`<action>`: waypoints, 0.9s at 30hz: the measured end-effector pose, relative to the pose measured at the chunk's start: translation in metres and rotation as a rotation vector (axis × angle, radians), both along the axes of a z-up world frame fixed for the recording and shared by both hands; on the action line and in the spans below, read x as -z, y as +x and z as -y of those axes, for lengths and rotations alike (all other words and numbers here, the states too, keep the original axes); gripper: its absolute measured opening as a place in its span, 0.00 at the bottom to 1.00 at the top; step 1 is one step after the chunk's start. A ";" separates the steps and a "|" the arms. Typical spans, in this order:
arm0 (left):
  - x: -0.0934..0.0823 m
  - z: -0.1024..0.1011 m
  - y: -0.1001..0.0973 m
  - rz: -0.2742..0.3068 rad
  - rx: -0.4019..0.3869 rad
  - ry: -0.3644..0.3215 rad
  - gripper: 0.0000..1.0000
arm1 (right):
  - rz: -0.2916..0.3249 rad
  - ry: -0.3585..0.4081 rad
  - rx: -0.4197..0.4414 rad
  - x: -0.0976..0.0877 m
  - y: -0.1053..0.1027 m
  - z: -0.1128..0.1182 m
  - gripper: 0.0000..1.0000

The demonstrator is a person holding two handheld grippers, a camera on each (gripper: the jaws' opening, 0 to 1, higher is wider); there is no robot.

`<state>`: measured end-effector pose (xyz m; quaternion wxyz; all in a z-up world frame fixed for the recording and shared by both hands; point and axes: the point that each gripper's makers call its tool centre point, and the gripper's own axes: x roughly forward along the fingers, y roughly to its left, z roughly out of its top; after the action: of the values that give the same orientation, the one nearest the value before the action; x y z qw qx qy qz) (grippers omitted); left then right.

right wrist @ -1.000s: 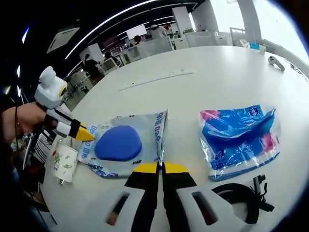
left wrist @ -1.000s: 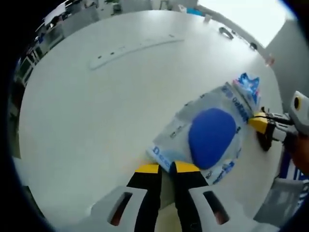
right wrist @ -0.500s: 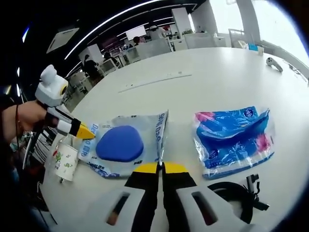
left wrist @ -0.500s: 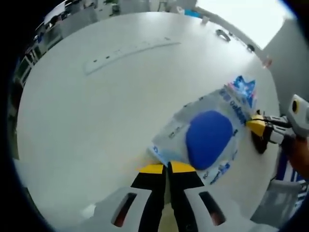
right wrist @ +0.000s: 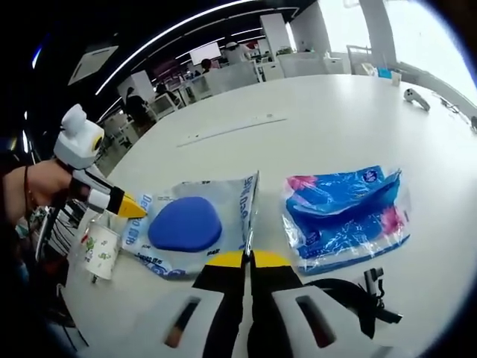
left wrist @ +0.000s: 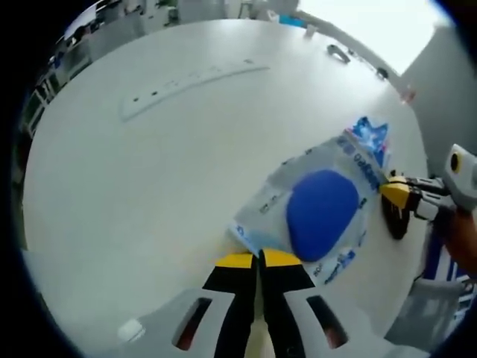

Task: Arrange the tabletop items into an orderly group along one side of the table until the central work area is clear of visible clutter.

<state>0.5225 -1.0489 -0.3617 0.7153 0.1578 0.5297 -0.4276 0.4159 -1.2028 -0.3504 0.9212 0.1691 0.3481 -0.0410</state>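
Both grippers are on the clear plastic packet (right wrist: 190,224) with the blue oval pad (right wrist: 185,223) inside, lying flat on the white desk (right wrist: 335,119). In the right gripper view the right gripper (right wrist: 247,259) has its yellow-tipped fingers (right wrist: 226,259) pressed together on the packet's near edge, at the corner that stands up a little. Across the packet the left gripper (right wrist: 136,211) comes in, a hand (right wrist: 37,185) behind it, its yellow tip touching the packet's other end; whether those fingers pinch the plastic I cannot tell from here.

In the left gripper view the left gripper's (left wrist: 258,259) fingers (left wrist: 232,261) are together right at the packet's (left wrist: 313,212) corner, and whether the film sits between them I cannot tell. The right gripper (left wrist: 397,192) holds the opposite edge.

Just beside the packet, apart from it, lies a blue and pink pack of tissues (right wrist: 346,216). A coiled black cable (right wrist: 350,294) lies near the desk's close edge, and a white paper cup (right wrist: 100,252) stands at the edge under the left gripper. A long white strip (left wrist: 186,78) lies well off toward the far side.
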 end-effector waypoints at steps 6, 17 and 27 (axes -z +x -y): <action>-0.002 0.007 -0.002 -0.002 0.005 -0.011 0.00 | -0.001 -0.004 0.010 -0.001 -0.003 0.006 0.00; 0.001 0.010 -0.003 -0.001 0.003 -0.019 0.00 | -0.012 0.000 0.020 0.004 -0.005 0.009 0.00; 0.002 0.011 -0.003 0.001 -0.005 -0.029 0.00 | -0.013 0.008 0.026 0.006 -0.004 0.011 0.00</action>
<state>0.5200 -1.0597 -0.3632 0.7188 0.1465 0.5236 -0.4333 0.4116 -1.2135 -0.3563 0.9177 0.1768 0.3519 -0.0525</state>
